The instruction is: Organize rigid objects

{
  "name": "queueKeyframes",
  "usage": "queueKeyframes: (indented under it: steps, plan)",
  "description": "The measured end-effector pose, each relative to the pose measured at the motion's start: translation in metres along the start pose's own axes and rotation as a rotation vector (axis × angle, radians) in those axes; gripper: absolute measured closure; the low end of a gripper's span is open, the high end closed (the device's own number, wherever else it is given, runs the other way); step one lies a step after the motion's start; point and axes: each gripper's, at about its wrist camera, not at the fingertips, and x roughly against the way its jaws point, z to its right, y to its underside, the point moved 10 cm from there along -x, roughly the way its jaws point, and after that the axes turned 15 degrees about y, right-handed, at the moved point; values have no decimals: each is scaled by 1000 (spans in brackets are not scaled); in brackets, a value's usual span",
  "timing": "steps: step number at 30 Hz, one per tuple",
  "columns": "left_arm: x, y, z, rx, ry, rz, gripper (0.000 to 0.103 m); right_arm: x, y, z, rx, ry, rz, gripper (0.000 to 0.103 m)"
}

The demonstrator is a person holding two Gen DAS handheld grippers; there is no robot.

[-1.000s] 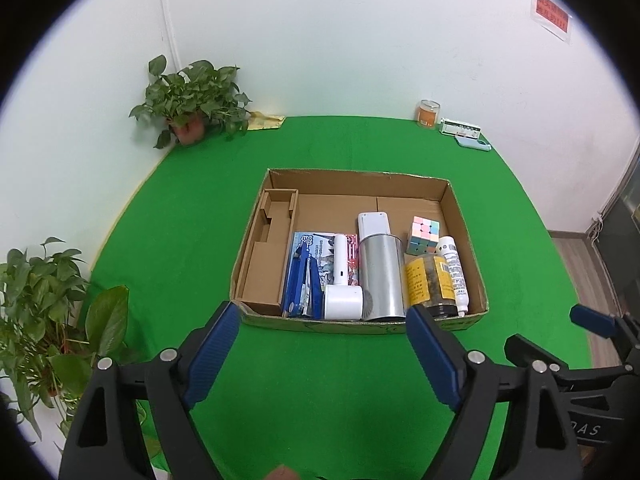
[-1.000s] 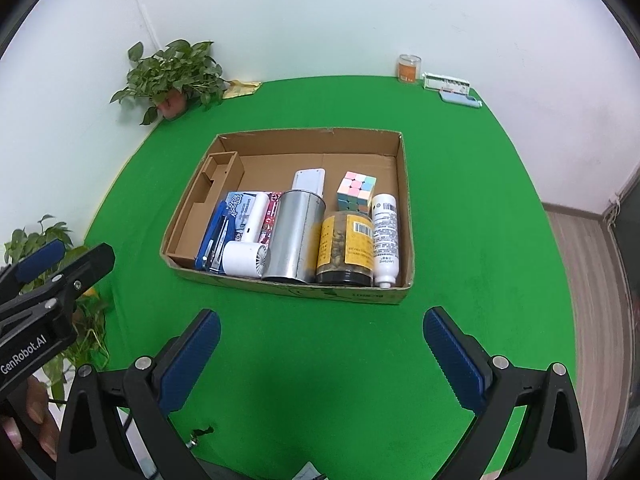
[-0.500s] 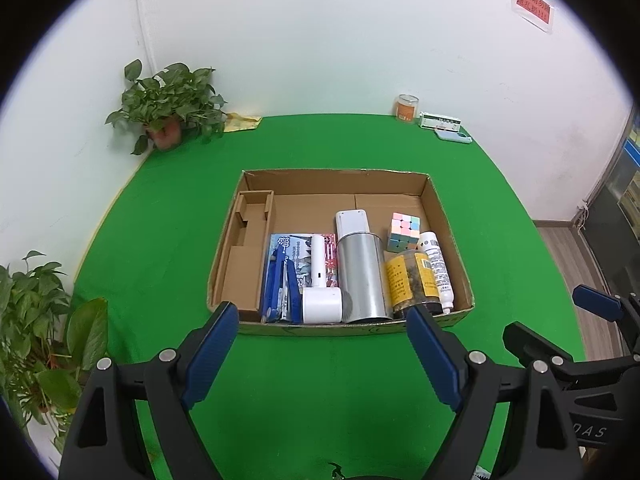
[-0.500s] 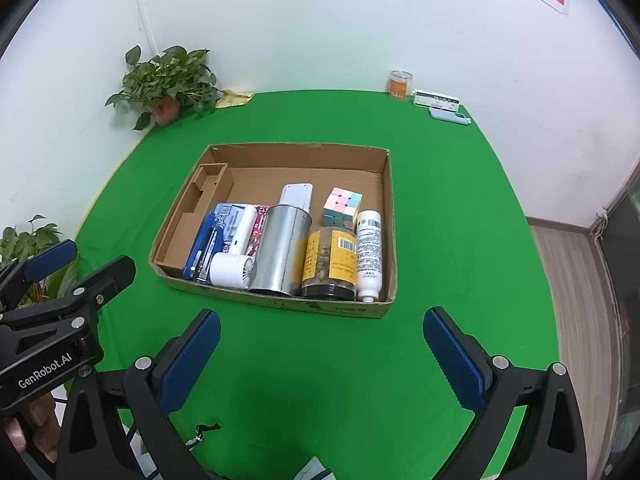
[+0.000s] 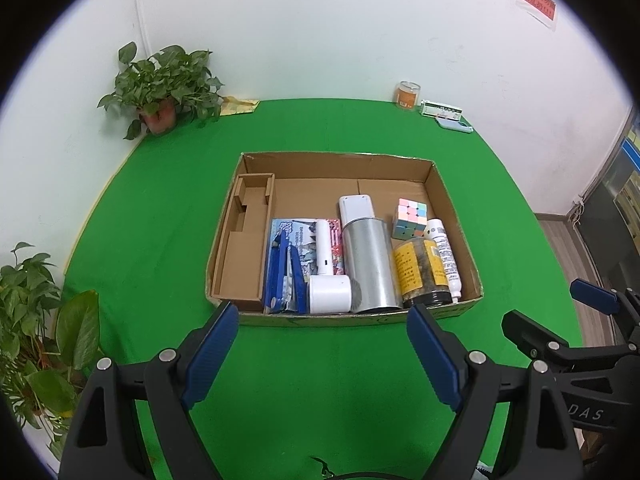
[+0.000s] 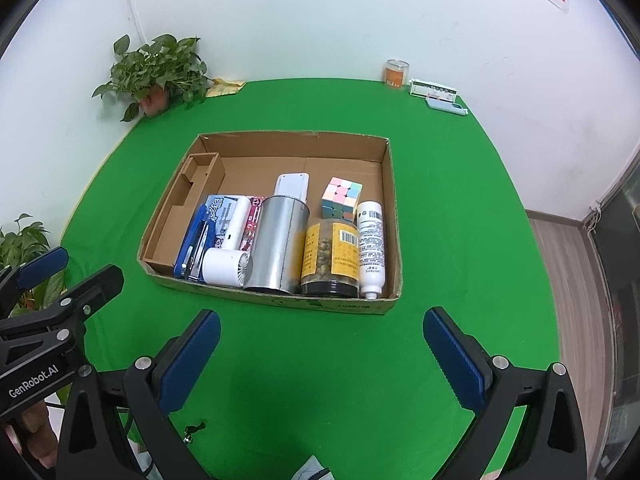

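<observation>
From the left wrist we see our left claw spread wide and empty, its blue pads hanging over the green desk just short of the box. The box sits mid-desk. Inside, along its near wall, lie a blue stapler, a white fan, a metal can, a jar and a white bottle, side by side. A cube and a white remote lie behind them, and a cardboard insert fills the left side. Our right claw shows at the right edge, over the desk. Two plants stand at the left.

From the right wrist our right claw is also spread wide and holds nothing, its pads above bare desk near the box. The can, jar and bottle touch in a row; the fan partly covers a packet, with the stapler just left. The cube rests behind the jar. The left claw is at the left edge; we cannot judge its gap here.
</observation>
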Motion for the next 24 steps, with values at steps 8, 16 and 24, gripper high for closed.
queueKeyframes:
  steps: [8, 16, 24]
  plan:
    - [-2, 6, -2, 18, 1, -7, 17, -5, 2, -8, 23, -2, 0, 1]
    - [-3, 4, 2, 20, -8, 5, 17, -10, 6, -2, 26, 2, -6, 1]
    - [-13, 5, 12, -1, -1, -19, 17, -15, 11, 7, 15, 21, -14, 1]
